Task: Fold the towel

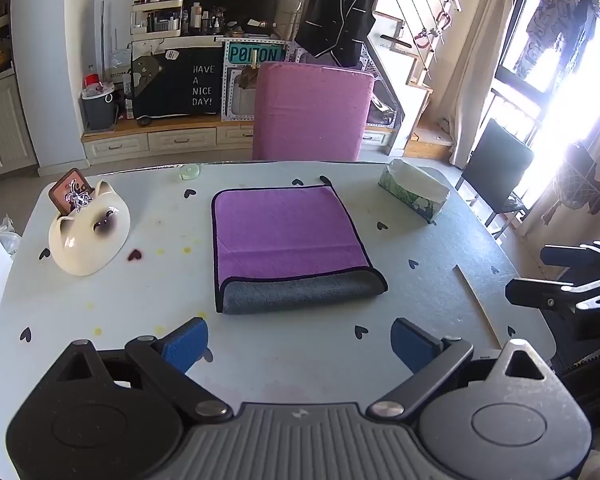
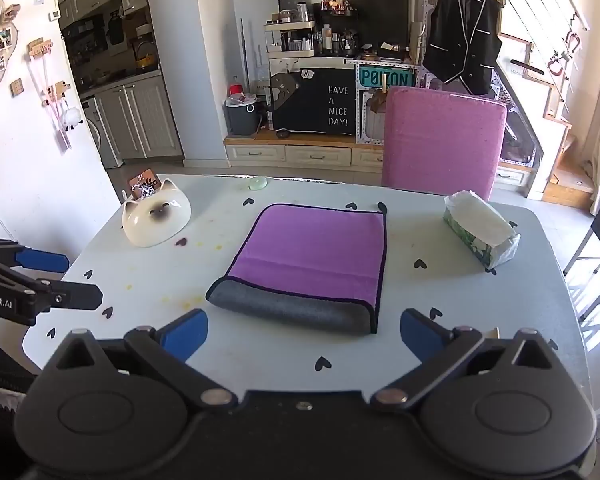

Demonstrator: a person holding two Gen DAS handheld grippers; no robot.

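Both claws, left claw and right claw, hang wide and empty at 6 o'clock of the folded towel, ready to grasp it.

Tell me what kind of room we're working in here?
Most likely a lived-in home dining and living area: a dining table with a pink chair, kitchen cabinets at the left, and a vest hung near the window.
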